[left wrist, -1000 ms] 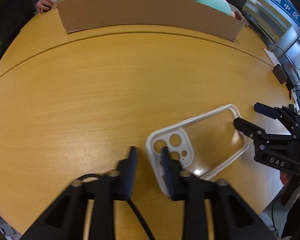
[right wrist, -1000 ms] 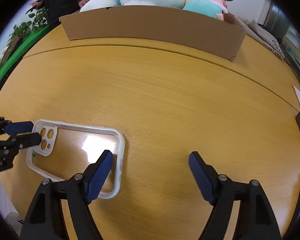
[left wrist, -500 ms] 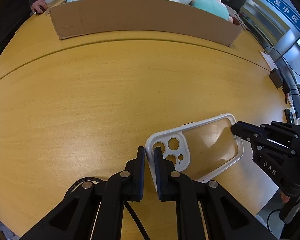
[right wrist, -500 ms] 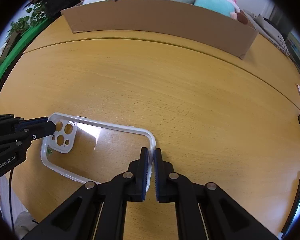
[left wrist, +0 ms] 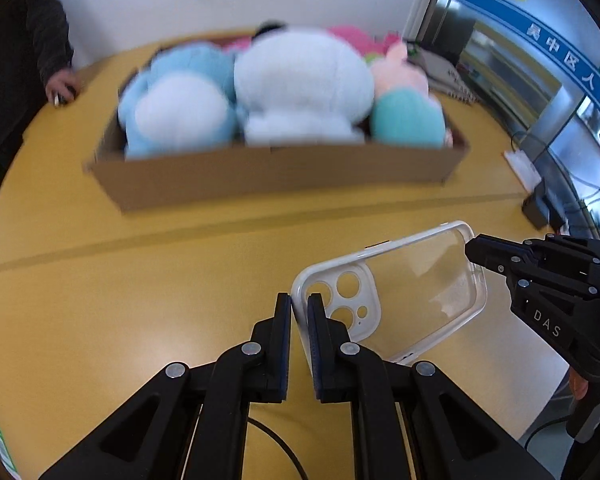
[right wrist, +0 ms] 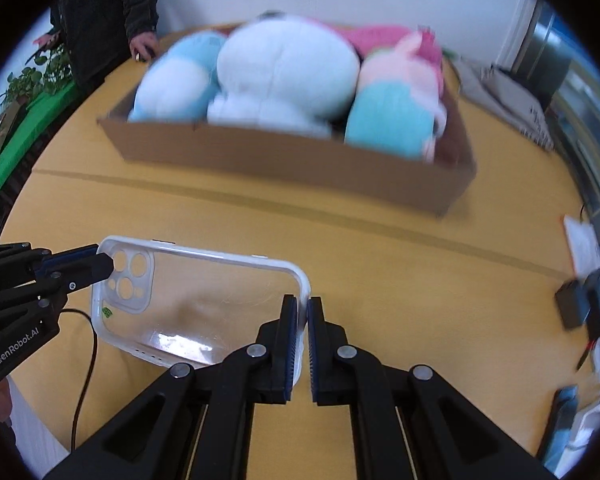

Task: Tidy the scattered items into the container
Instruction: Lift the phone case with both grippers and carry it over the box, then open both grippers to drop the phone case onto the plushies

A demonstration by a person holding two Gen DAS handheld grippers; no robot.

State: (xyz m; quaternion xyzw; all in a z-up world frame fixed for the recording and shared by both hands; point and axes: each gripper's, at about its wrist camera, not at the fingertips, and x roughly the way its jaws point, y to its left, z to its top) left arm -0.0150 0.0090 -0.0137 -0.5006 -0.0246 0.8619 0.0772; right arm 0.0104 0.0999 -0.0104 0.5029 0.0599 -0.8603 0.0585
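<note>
A yellow wooden counter (left wrist: pixel 100 280) fills both views. Nearest, the left tool (left wrist: pixel 299 312) is clamped on the camera end of a clear phone case (left wrist: pixel 400 284); the right tool (right wrist: pixel 302 312) is clamped on the opposite short rim. The case's long axis runs between them. At twelve o'clock, well beyond, a cardboard box (right wrist: pixel 284 160) of plush toys (right wrist: pixel 284 72) is seen.

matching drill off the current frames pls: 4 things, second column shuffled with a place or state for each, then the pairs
Things:
1. phone case
2. cardboard box
3. left gripper
4. right gripper

Place or state:
A. full of plush toys
B. clamped on the case's camera end
C. held at both ends above the table
D. clamped on the case's plain end

Pairs: 1-C, 2-A, 3-B, 4-D
</note>
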